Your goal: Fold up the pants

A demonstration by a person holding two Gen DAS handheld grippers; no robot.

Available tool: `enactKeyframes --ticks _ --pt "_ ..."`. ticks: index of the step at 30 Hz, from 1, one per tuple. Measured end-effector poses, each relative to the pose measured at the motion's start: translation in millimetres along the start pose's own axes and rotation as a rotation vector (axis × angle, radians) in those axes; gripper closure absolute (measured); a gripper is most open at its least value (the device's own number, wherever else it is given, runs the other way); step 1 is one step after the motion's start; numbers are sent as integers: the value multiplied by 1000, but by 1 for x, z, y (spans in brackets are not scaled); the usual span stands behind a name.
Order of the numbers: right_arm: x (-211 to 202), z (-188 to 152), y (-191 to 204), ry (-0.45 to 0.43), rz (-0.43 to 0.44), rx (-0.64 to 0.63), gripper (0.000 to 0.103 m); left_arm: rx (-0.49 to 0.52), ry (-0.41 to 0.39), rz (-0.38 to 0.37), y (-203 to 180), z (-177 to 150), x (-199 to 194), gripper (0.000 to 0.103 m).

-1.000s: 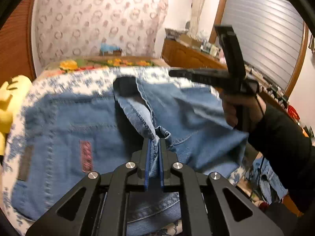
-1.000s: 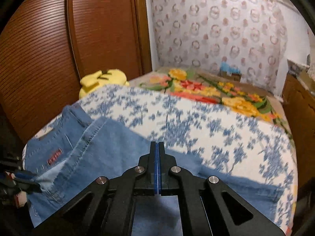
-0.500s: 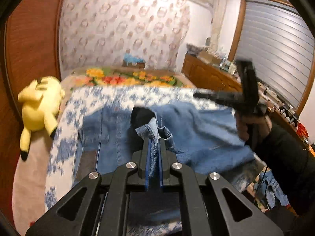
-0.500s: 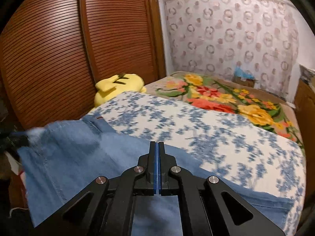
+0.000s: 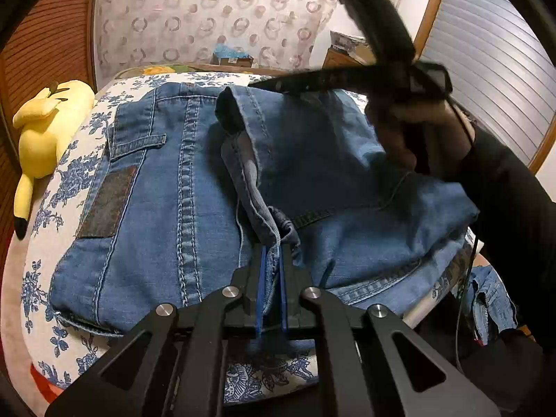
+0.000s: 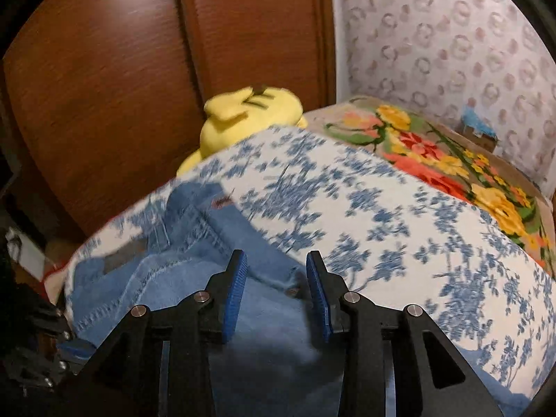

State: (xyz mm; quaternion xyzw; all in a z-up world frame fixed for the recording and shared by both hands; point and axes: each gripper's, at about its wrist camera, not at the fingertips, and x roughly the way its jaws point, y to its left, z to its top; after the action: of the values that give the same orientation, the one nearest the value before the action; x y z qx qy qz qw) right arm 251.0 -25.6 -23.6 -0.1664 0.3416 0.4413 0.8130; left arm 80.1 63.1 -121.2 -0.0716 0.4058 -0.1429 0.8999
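Blue denim pants (image 5: 166, 187) lie folded over on a blue-flowered white cloth (image 5: 80, 160), waistband and leather patch to the left. My left gripper (image 5: 271, 253) is shut on a bunched fold of the pants near the front edge. My right gripper (image 6: 276, 267) is open and empty just above the denim (image 6: 194, 278); in the left wrist view it (image 5: 351, 80) hovers over the far right part of the pants, held by a hand.
A yellow plush toy (image 5: 45, 128) lies left of the pants by the brown wardrobe (image 6: 139, 69). A flowered blanket (image 6: 451, 160) covers the far bed. Another denim piece (image 5: 490, 302) hangs low right. A shuttered window (image 5: 486, 69) is at the right.
My right gripper has opened and let go of the pants, now laid over the lower layer. My left gripper carried its fold forward and down and still holds it.
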Motion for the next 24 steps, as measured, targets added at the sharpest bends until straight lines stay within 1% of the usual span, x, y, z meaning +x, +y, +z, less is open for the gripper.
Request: enactKeyframes --ticks 3,8,10,13,14,18,19,20,21,22,24 --pt "3 -8 3 14 -16 -41 63 2 0 -1 3 0 -1 96" --pt "-7 -18 8 -6 -15 -70 61 1 1 -3 4 -1 -1 96" --pt "-9 -21 9 11 -8 -80 60 4 2 0 6 -1 0 95" --pt "-6 -28 14 46 -31 -112 60 10 4 4 4 -2 1 96" --pt "-5 -31 13 55 -41 -112 61 12 4 4 4 -2 1 96" --pt "-4 -33 10 50 -17 -97 61 17 7 8 2 0 3 95" --pt "-5 -33 10 52 -6 -95 73 21 7 11 2 1 2 95" --pt "-6 -34 10 59 5 -99 79 24 5 12 2 1 2 96" --pt "-7 -36 12 64 9 -106 89 25 1 13 1 2 1 96" --pt "-7 -38 13 67 15 -115 97 25 -9 14 0 3 -2 96" --pt "-16 -38 13 29 14 -112 101 21 -33 15 -1 4 -8 96"
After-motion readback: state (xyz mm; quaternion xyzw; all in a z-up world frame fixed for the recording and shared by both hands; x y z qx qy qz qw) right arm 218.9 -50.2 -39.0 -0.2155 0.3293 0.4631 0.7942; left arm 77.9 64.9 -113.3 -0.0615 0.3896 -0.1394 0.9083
